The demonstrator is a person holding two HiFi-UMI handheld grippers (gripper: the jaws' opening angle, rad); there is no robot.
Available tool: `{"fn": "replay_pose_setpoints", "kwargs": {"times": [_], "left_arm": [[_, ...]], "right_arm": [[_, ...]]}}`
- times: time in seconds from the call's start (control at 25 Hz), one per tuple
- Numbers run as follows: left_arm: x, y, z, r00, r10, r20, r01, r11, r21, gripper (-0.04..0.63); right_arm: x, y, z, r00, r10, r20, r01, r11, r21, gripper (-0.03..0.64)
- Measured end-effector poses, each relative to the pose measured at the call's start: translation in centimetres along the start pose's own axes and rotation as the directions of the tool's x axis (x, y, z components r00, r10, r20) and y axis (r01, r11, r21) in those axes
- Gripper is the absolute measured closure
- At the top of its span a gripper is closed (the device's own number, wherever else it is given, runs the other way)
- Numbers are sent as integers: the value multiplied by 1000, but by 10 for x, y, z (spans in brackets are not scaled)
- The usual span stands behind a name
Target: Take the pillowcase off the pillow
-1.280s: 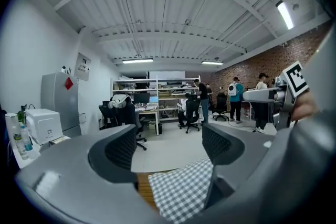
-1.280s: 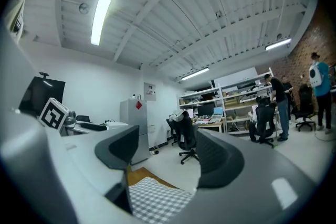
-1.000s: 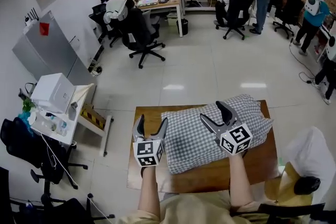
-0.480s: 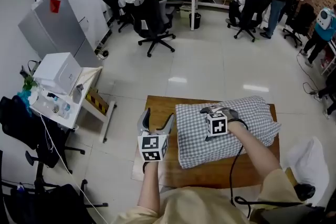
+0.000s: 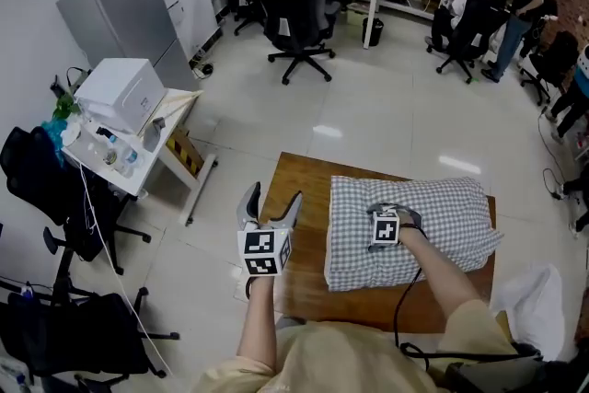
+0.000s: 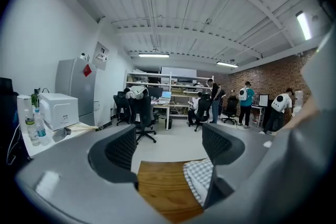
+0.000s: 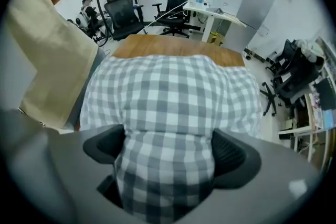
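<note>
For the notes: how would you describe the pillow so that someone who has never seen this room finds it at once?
Start at the wooden table low in the middle of the head view, standing apart from the office desks. The pillow lies across the table's right part, plump and rectangular. Its grey and white checked pillowcase sets it apart from the bare brown wood beside it.

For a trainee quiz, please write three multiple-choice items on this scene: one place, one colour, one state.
1. The pillow lies on: A) the floor B) the wooden table C) a chair.
2. The pillow looks: A) plain blue B) grey-and-white checked C) red striped.
3. The left hand-held gripper is: A) shut on cloth B) open and empty C) holding a bottle.
Answers: 1 B: wood shows beside it. 2 B: the checks show clearly. 3 B: jaws apart, nothing between.
</note>
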State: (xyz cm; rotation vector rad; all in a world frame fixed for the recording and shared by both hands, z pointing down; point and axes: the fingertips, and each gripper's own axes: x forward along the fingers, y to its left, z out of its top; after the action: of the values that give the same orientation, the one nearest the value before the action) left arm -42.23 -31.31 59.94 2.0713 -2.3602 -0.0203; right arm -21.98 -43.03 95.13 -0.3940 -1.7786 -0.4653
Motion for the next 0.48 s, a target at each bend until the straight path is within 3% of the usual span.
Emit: {"fn": "replay_pose_setpoints", "kwargs": {"times": [0.16,0.24,0.28,0.4,0.48], "left_arm": [[3,14,-2,1000,-3,-1,3,1000,-10,198],[5,17,0,1000,-7,5,7,1000,-22,198],[6,17,1,1000,-9,8,9,1000,-26,198],[8,14,6,1000,-22,14,22,999,-27,198],[10,14,9,999,-29,18,29,999,-32,198]], "right_arm": [[7,0,8,999,-23,-34,24,1000,16,213],[-8,-7,13,995,-77,-65,77,997,-1,281],[-10,-11,13,993,-96,-63,96,995,1,320],[-2,0,12,999,-39,-17,40,998,46,438],[-11,0,18,997,-72,-1,72,996,44,513]]}}
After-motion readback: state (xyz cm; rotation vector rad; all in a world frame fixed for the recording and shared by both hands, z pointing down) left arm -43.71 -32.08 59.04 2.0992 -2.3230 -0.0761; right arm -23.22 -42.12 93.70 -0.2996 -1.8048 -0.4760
